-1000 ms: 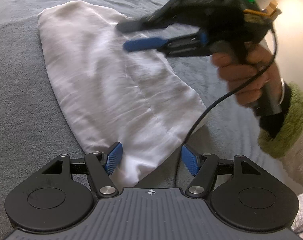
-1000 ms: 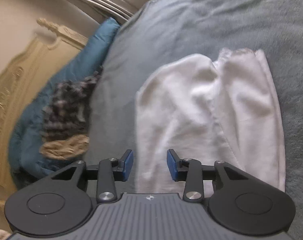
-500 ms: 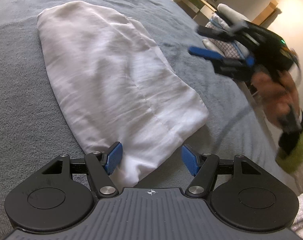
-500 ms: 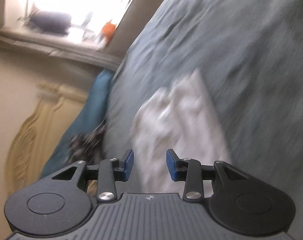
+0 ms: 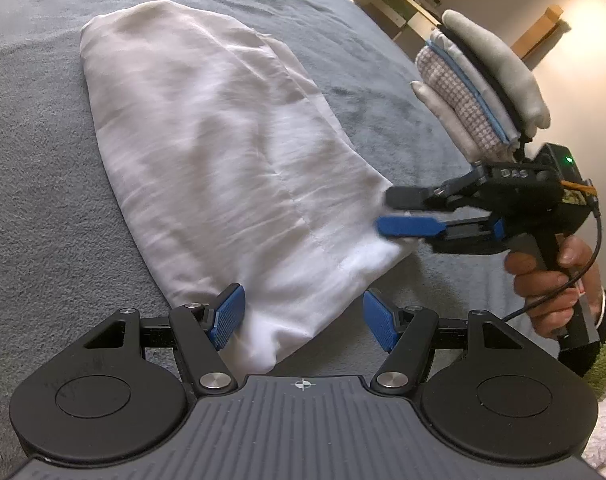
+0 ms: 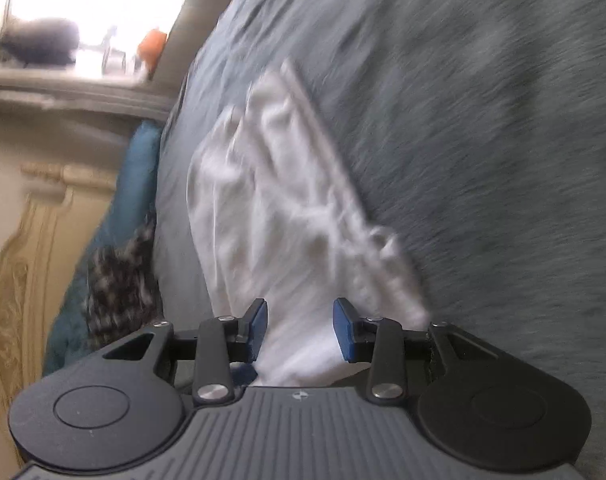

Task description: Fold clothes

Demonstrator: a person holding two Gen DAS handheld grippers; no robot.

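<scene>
Garment (image 5: pixel 223 152) on bed (image 5: pixel 43 220) (folded stack (image 5: pixel 483 92) beyond).

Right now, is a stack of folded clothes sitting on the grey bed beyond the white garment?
Yes: the stack of folded clothes sits at the bed's far edge.

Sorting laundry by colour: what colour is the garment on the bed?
White garment; clearest in left wrist view.

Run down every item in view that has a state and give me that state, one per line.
White garment: lying flat and partly folded on the bed, wrinkled, not gripped.
Left tongs: open, straddling the garment's near corner.
Right tongs: open, at the garment's right corner, not clamped.
Stack of folded clothes: folded and piled at the bed's far edge.
Grey blanket: spread over the bed.
</scene>
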